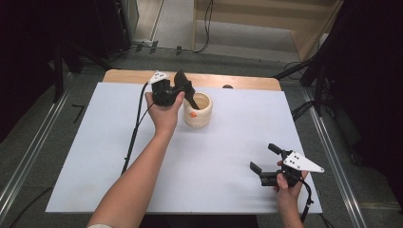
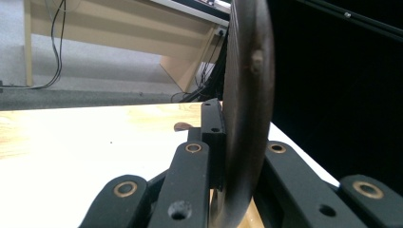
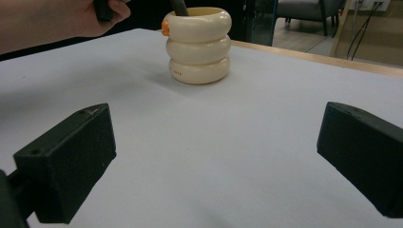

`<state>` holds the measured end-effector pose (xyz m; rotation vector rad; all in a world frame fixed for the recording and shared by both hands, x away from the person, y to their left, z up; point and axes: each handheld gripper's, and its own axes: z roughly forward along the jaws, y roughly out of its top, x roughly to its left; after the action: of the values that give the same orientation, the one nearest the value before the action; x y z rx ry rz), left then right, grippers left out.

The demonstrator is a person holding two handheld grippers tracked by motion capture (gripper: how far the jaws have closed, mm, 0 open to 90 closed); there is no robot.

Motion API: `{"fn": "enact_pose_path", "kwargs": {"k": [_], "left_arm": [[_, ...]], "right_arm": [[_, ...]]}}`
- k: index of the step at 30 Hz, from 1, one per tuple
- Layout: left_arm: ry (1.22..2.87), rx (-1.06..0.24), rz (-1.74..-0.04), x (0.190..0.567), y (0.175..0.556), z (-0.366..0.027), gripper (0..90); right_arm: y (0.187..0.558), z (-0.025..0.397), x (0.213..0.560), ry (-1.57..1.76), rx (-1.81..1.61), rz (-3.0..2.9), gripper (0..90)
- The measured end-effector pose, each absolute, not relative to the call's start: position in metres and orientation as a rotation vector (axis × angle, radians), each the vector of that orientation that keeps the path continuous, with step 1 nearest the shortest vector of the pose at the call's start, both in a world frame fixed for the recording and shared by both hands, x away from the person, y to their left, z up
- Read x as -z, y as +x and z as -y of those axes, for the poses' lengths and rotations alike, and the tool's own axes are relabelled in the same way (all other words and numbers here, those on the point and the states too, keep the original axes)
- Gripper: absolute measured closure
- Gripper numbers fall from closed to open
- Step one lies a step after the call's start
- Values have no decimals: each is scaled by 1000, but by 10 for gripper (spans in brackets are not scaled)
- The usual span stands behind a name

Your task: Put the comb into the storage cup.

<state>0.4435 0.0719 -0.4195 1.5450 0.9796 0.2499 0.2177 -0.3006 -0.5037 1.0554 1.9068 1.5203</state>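
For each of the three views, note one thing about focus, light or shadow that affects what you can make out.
High view: even light, table bright, surroundings nearly black. Left gripper view: dark utensil held by the left hand-held gripper is close and soft-edged, and the tabletop glares pale. Right gripper view: cream holder fairly sharp with a faint shadow, near jaws blurred.

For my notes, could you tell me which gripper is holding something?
The left gripper, by the cream holder, clamps a dark utensil; the right gripper is open.
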Motion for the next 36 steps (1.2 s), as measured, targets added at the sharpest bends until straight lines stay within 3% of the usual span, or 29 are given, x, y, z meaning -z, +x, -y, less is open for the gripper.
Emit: {"fn": "enact_pose_path", "kwargs": {"k": [36], "left_arm": [[1558, -195, -996, 434, 447, -63, 860]], "right_arm": [[218, 300, 504, 1061, -1514, -1909, 0]]}}
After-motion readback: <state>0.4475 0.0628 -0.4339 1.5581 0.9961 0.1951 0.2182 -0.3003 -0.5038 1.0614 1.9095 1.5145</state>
